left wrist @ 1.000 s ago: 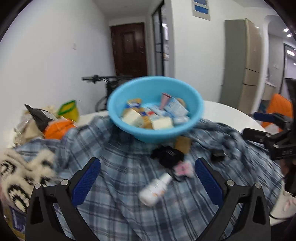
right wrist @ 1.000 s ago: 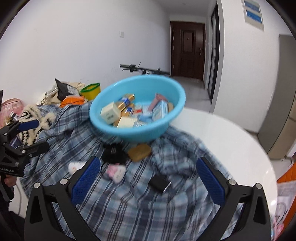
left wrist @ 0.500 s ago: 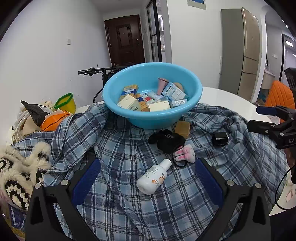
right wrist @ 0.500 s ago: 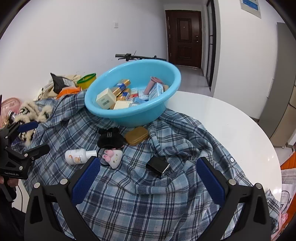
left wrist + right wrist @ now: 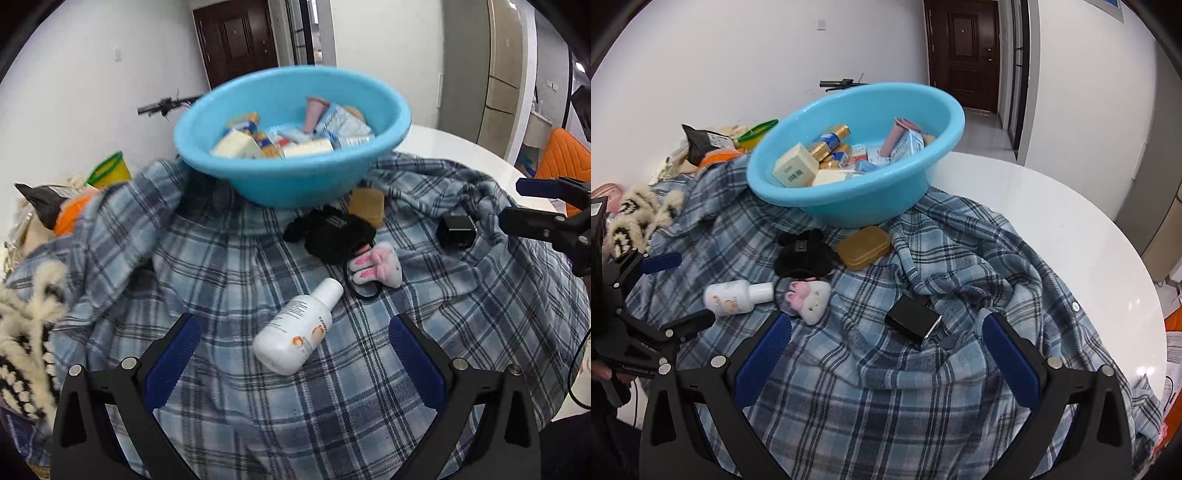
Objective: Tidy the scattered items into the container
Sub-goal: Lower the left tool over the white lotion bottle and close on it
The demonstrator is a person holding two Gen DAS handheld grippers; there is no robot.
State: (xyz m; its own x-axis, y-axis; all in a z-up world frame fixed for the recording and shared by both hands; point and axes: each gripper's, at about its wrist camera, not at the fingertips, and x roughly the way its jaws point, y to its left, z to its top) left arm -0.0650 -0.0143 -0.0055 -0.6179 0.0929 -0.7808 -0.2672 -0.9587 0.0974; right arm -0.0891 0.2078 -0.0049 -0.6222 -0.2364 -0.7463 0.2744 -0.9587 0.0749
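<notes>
White round table (image 5: 1071, 229) is carrying everything; a blue plaid shirt (image 5: 923, 387) is lying rumpled over most of it, bare tabletop showing on the right. Blue basin (image 5: 849, 199) is sitting at the far edge of the shirt, already holding boxes and packets (image 5: 796, 170).

Still lying loose on the shirt, all near side of the basin:
- black plush piece (image 5: 332, 230), just in front of the basin
- white lotion bottle (image 5: 295, 332), lying on its side, cap pointing far-right, nearest the left tool
- amber plastic case (image 5: 864, 246), touching or almost touching the basin base, right of the black plush
- pink-and-grey bunny hair tie (image 5: 376, 264), between bottle cap and black plush, its black loop trailing toward the bottle
- small black box (image 5: 913, 319), off to the right in a fold of the shirt

Left gripper (image 5: 291, 341) is hovering with jaws spread wide, gripping nothing; bottle is lying between and just beyond its fingertips. Right gripper (image 5: 886, 336) is also spread wide and carrying nothing, black box sitting just ahead between its blue pads (image 5: 1008, 360).

Far left: knit fabric (image 5: 635, 210), orange item (image 5: 70, 214), clutter.
</notes>
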